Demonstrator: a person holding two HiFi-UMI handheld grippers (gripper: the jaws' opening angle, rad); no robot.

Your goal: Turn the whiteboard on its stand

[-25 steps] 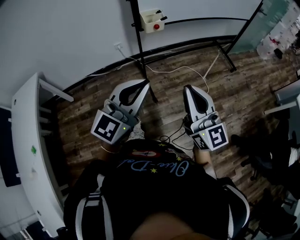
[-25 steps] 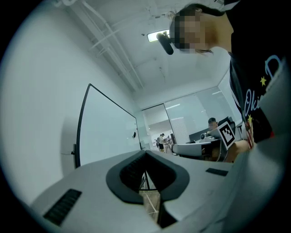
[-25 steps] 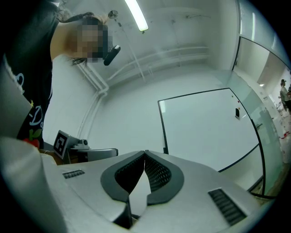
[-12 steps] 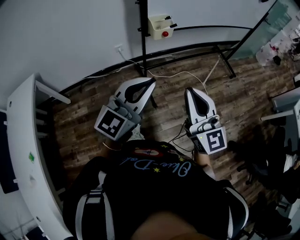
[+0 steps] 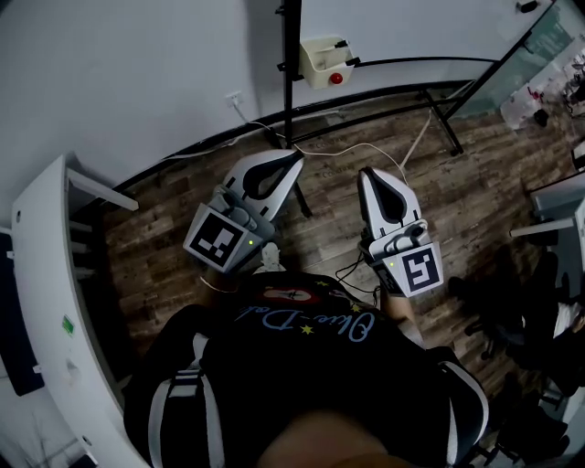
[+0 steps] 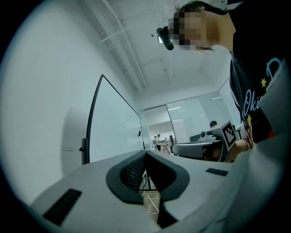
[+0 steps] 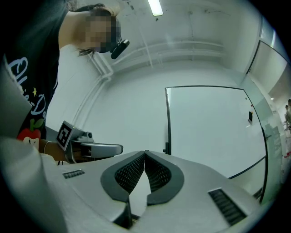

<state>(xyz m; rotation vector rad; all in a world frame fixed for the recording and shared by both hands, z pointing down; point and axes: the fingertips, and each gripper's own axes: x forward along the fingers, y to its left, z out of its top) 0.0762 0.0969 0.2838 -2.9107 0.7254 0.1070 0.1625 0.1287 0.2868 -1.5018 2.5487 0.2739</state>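
In the head view, the left gripper (image 5: pixel 292 164) occupied the centre-left of the frame and the right gripper (image 5: pixel 370 175) the centre-right, both held out in front of the person's dark shirt (image 5: pixel 302 366) over the wooden floor (image 5: pixel 475 174). In the left gripper view, the two jaws were fully closed with their ribbed pads meeting at the tips, and nothing was held between them. The right gripper view showed the same condition: the jaws were together at the tips and nothing was gripped. The whiteboard (image 5: pixel 411 27) stood in the upper middle to upper right of the head view, well apart from both grippers and touched by neither. Its black stand (image 5: pixel 291 82) ran down from the top edge of the frame, just left of the board, to the floor. A cream tray (image 5: pixel 326 57) holding a red item hung just beside that upright at the board's lower corner. A white cable (image 5: pixel 366 146) lay on the floor between the stand and the grippers. In the left gripper view, the whiteboard appeared at left centre, seen at a steep angle. In the right gripper view, it filled the centre right, with its white face turned toward the camera. A white shelf unit (image 5: pixel 46 302) ran down the left edge of the head view.
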